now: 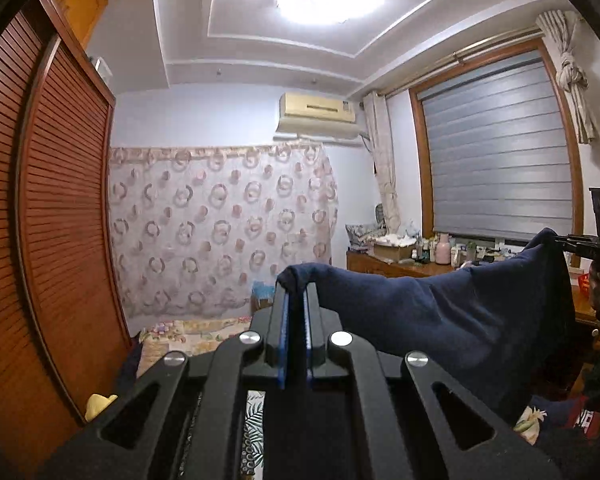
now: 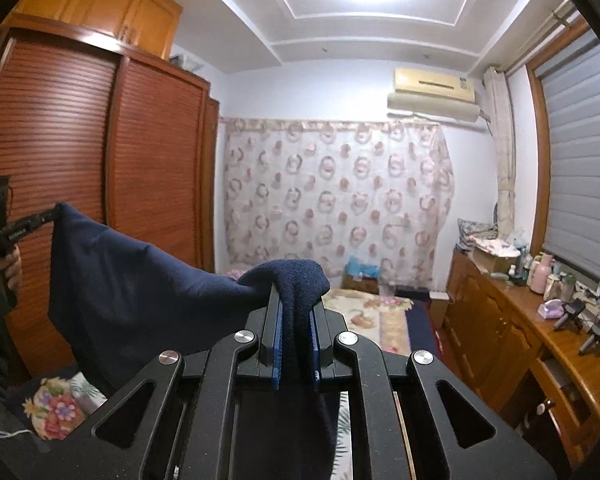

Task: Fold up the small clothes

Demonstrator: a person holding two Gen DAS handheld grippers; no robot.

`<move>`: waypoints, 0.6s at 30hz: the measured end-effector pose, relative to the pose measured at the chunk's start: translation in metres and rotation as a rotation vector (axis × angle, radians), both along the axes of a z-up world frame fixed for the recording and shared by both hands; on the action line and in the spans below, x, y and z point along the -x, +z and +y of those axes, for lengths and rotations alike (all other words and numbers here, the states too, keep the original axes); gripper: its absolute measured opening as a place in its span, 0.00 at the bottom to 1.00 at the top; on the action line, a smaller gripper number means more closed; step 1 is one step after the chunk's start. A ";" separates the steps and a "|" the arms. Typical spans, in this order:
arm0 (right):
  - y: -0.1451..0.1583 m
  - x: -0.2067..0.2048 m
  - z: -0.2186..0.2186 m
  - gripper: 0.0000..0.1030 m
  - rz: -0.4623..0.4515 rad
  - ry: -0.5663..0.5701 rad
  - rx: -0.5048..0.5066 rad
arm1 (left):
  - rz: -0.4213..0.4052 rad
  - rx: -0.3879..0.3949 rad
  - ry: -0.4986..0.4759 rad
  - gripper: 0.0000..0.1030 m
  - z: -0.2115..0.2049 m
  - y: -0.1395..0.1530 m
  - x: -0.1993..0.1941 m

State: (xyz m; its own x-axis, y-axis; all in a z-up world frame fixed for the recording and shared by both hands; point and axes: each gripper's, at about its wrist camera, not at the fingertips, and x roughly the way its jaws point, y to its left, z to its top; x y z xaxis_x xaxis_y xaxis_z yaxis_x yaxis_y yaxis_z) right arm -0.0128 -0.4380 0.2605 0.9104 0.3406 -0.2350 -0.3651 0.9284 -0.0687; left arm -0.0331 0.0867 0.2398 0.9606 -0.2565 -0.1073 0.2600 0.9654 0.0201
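The louvred wooden wardrobe (image 2: 100, 168) fills the wall on my left, and the bed (image 2: 376, 316) with its floral cover lies low ahead of me. A wooden counter (image 2: 512, 320) under the window carries bottles and boxes. Between my two hands I hold a navy blue garment (image 1: 452, 312) up in the air, stretched across above the bed and sagging a little in the middle. My left gripper (image 1: 296, 300) is clamped on one end of the cloth, which bunches over the top of its blue pads. My right gripper (image 2: 296, 304) is likewise closed on the other end, with a thick fold caught between its pads and hanging down behind them.
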 end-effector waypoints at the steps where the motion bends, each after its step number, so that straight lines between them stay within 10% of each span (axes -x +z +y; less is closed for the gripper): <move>1: -0.005 -0.014 0.000 0.08 0.019 -0.008 0.010 | 0.013 -0.004 0.002 0.02 -0.002 -0.003 -0.010; 18: -0.234 -0.291 -0.014 0.08 0.470 -0.117 0.145 | 0.442 -0.129 0.062 0.02 -0.064 -0.207 -0.291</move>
State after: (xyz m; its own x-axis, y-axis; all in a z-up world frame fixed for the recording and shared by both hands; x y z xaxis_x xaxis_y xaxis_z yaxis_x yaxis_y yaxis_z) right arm 0.2780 -0.4523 0.0261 0.7252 0.1761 -0.6656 -0.2815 0.9581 -0.0533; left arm 0.2576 0.0223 0.0329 0.8288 -0.1574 -0.5369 0.2120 0.9764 0.0410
